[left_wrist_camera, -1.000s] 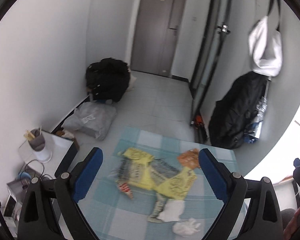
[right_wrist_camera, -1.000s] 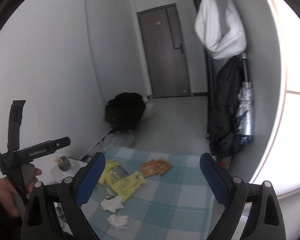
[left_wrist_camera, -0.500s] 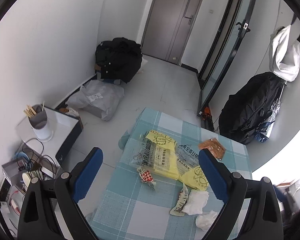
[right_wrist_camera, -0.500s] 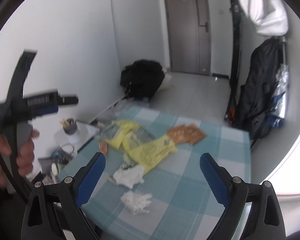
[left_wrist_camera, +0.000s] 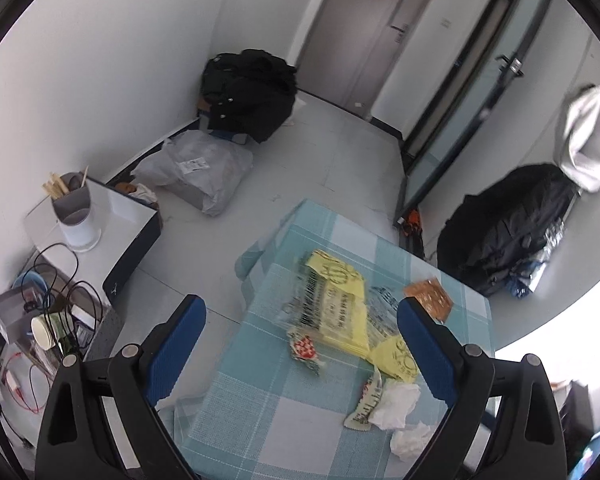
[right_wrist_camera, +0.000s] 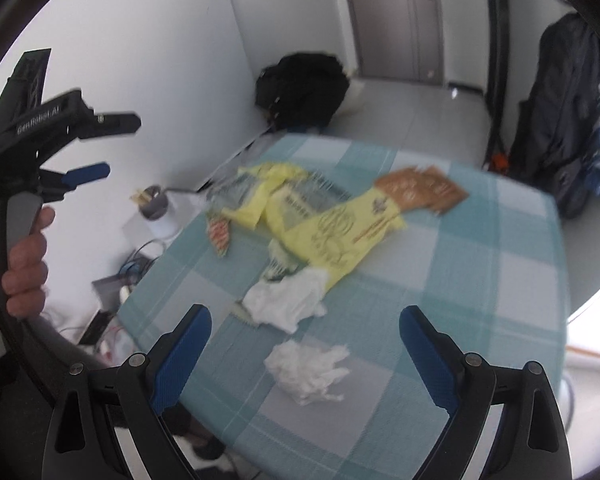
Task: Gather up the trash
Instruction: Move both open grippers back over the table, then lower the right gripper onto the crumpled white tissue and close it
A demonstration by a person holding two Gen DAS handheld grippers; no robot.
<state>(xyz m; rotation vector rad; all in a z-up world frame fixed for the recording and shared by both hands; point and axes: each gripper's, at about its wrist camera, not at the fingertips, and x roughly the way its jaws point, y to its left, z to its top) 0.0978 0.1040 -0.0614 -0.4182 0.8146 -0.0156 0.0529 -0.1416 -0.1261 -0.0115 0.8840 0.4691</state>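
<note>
On the checked tabletop below me lie yellow bags, an orange packet, a white tissue and a smaller wad. My left gripper and right gripper hover with jaws spread, empty.

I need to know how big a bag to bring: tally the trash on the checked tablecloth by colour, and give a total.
Yellow printed plastic bags: 2, overlapping, so the count is uncertain
White crumpled tissues: 2
Orange-brown packet: 1
Red-and-white snack wrapper: 1
Green-and-white wrapper: 1
Total: 7
</note>
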